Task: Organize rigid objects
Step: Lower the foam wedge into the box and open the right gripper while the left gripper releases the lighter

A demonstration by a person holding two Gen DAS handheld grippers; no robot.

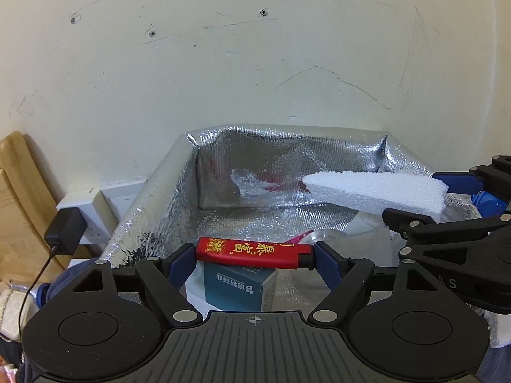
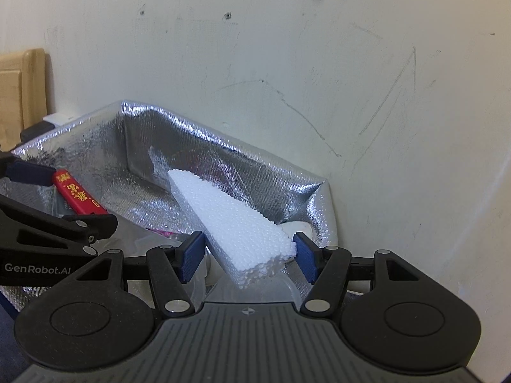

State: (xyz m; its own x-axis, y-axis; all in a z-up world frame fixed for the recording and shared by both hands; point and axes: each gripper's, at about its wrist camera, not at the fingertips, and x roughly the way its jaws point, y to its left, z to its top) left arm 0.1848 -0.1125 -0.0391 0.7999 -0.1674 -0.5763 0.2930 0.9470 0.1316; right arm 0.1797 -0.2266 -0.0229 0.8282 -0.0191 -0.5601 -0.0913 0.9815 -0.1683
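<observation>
Against a scuffed pale wall (image 1: 255,48) stands an open box lined with silver foil (image 1: 153,198), and both grippers hang over its near side. From the left wrist view, the left gripper (image 1: 254,255) has its two blue-padded fingers (image 1: 179,263) clamped on the ends of a red lighter (image 1: 254,252) printed with gold characters, which lies crosswise between them, level, above a teal carton (image 1: 238,289) resting inside the box. To the right, the right gripper (image 2: 249,252) holds a wedge of white foam (image 2: 236,223); from its own camera the foam sits between the blue pads (image 2: 191,257), the right pad touching the broken near end, while the left pad seems just beside it, so I cannot tell how firmly it is pinched. The foam's narrow tip points toward the far left corner of the box, raised above the foil floor. Beneath it lie pale, clear plastic items (image 2: 223,287) that are too hidden to name, with a strip of pink (image 1: 300,237) showing just past the lighter. Far left, outside the box, a black plug (image 1: 65,229) sits in a white socket (image 1: 95,210) beside a wooden board (image 1: 19,198).
</observation>
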